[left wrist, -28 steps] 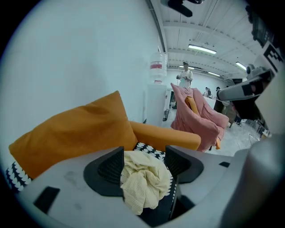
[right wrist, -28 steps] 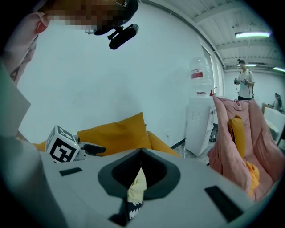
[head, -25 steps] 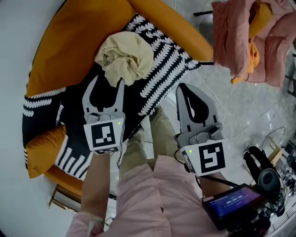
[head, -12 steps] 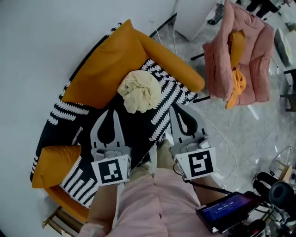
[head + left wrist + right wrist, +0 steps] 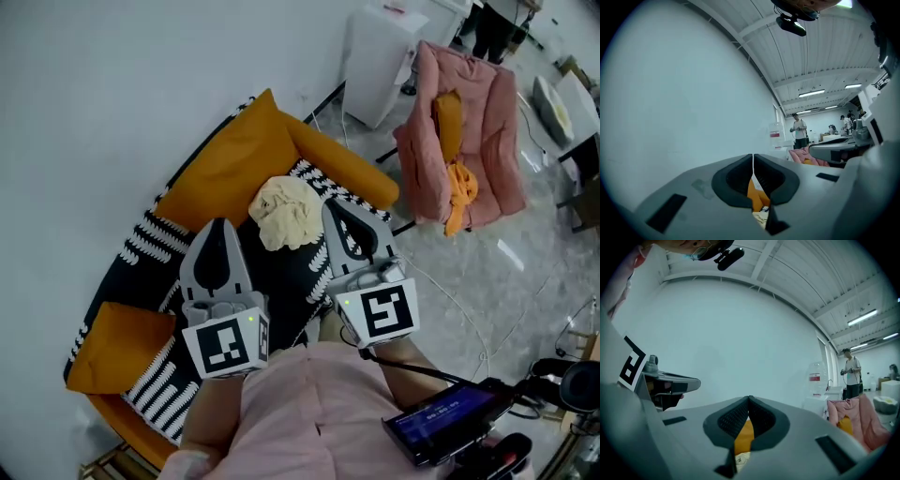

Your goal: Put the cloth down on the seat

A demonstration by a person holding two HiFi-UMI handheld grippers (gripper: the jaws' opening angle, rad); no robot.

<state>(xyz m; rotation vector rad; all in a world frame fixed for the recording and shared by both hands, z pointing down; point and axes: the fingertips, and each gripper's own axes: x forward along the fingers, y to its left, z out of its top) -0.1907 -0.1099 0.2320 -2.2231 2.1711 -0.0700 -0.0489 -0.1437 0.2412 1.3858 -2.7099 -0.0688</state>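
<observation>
The cloth (image 5: 284, 212) is pale cream, bunched into a loose, crumpled heap with deep folds. It lies just left of the middle of the head view, resting on the seat (image 5: 155, 248) near its orange back edge. The seat is black with rows of white dashes and bars, framed in orange, and runs diagonally from the lower left towards the upper middle.
</observation>
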